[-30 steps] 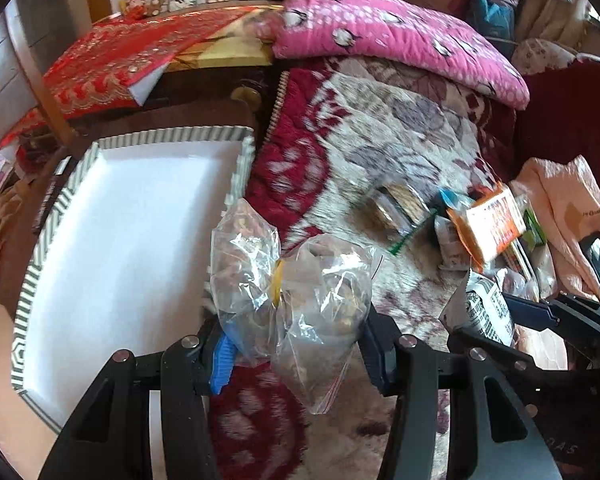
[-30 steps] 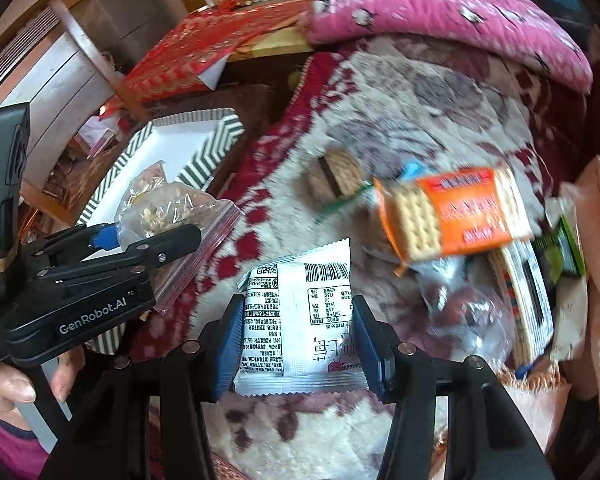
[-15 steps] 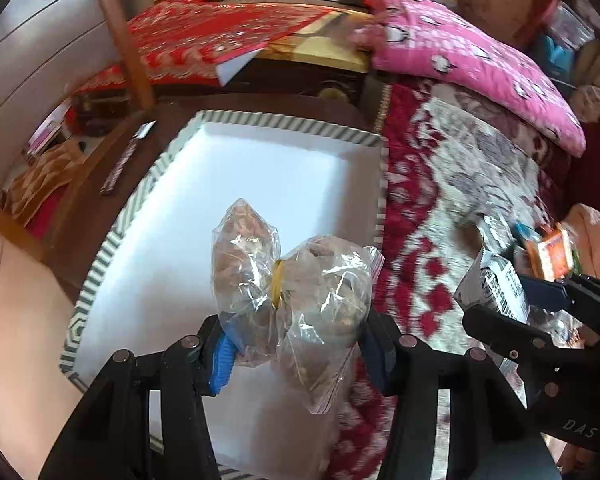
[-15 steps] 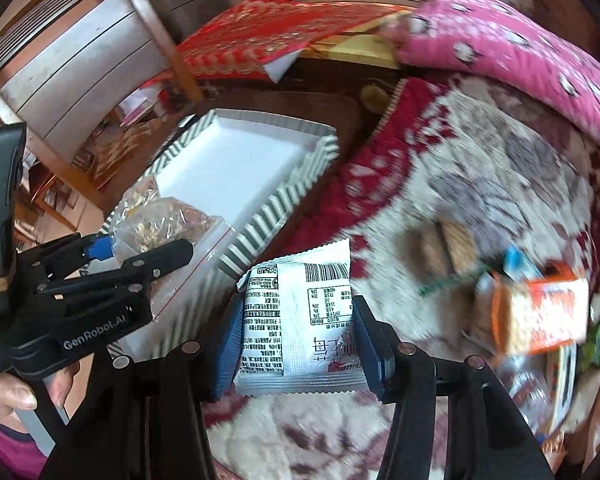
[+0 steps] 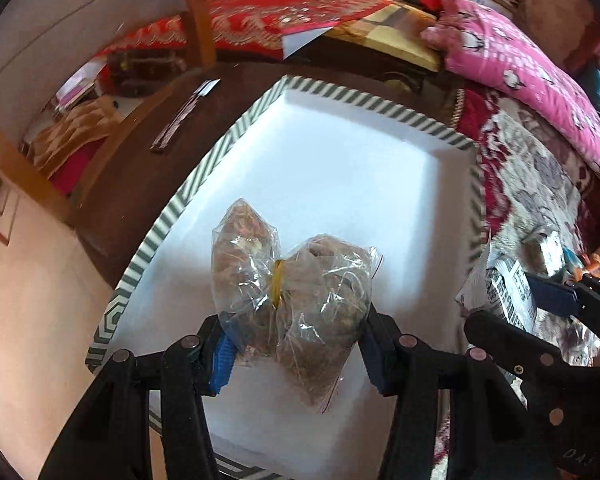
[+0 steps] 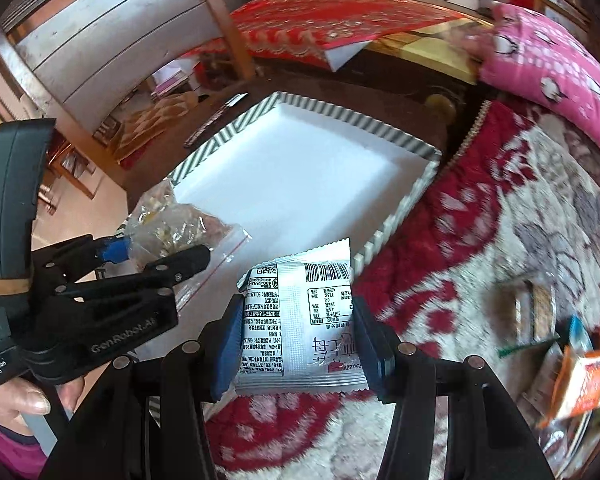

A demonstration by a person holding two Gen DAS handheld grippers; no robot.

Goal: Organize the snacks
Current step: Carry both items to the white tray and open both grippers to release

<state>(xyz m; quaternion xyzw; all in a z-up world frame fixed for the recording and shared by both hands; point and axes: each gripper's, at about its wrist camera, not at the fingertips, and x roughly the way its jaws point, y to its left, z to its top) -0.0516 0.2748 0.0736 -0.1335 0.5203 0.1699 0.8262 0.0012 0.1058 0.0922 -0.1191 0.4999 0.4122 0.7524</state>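
Note:
My left gripper (image 5: 296,344) is shut on a clear zip bag of brown snacks (image 5: 300,280) tied with a yellow band, held above the white tray with a striped rim (image 5: 204,176). My right gripper (image 6: 298,340) is shut on a white snack packet (image 6: 300,312) with a barcode, held over the tray's right rim (image 6: 396,216) and the red-and-white blanket (image 6: 480,248). The left gripper with its bag (image 6: 168,236) shows at the left of the right wrist view. The right gripper and its packet (image 5: 504,292) show at the right of the left wrist view.
Several more snack packs, among them an orange cracker pack (image 6: 588,380), lie on the blanket at the right. A pink pillow (image 5: 540,76) lies at the back right. A red cloth (image 5: 284,12) covers the table behind. A dark remote-like bar (image 5: 184,116) lies left of the tray.
Both grippers have moved left from the blanket toward the tray, each still holding its snack. The left bag is now over the tray's inside; the snack pile has shifted to the right edge.

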